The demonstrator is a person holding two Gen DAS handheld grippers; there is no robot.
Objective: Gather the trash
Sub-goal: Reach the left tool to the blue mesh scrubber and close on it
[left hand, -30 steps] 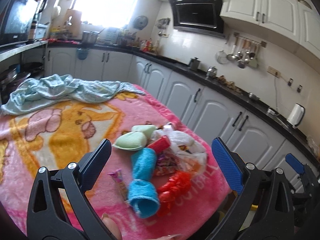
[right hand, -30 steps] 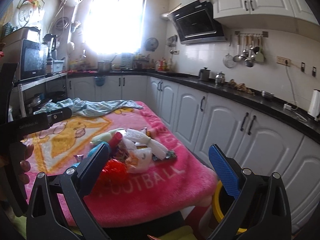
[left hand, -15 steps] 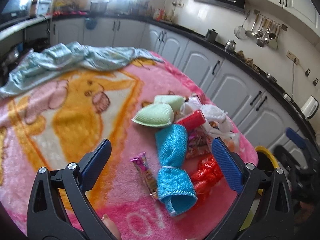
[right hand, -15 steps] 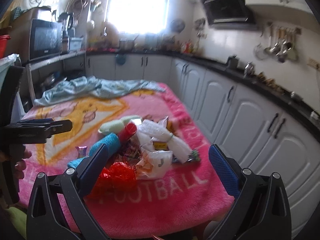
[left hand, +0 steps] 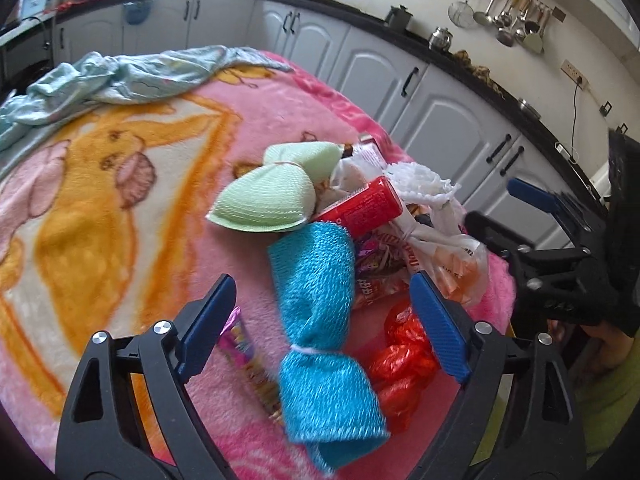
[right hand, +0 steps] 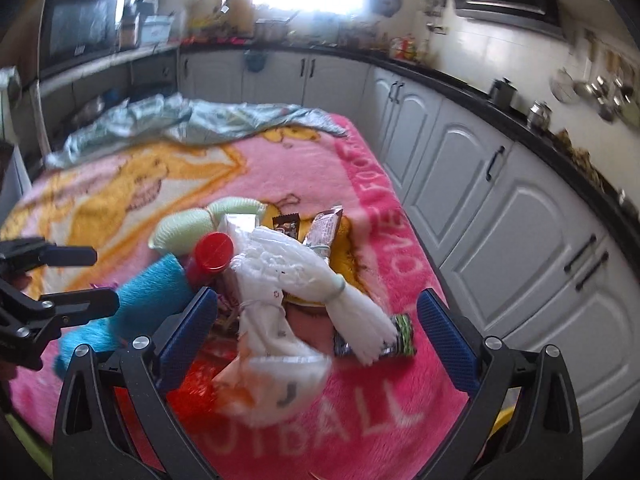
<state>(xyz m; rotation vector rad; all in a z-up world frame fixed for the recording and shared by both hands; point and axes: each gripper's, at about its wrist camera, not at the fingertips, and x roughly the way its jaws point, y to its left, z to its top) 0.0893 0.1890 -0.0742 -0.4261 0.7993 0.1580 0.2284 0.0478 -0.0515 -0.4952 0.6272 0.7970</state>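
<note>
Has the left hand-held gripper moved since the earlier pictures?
Yes. The left hand-held gripper came forward and tilted down: the blue mesh bundle now lies between its closing jaws.

Soft, fuzzy pink blanket (left hand: 280,92). Rough knitted blue cloth (left hand: 316,280). Shiny, crinkly red plastic bag (left hand: 400,364) and smooth red can (left hand: 364,204).

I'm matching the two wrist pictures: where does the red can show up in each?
Left wrist: red can lies centre-right, just above the blue cloth.
Right wrist: red can sits left of centre, its round end facing the camera.
Shared landmark: the pale green cloth beside it.
</note>
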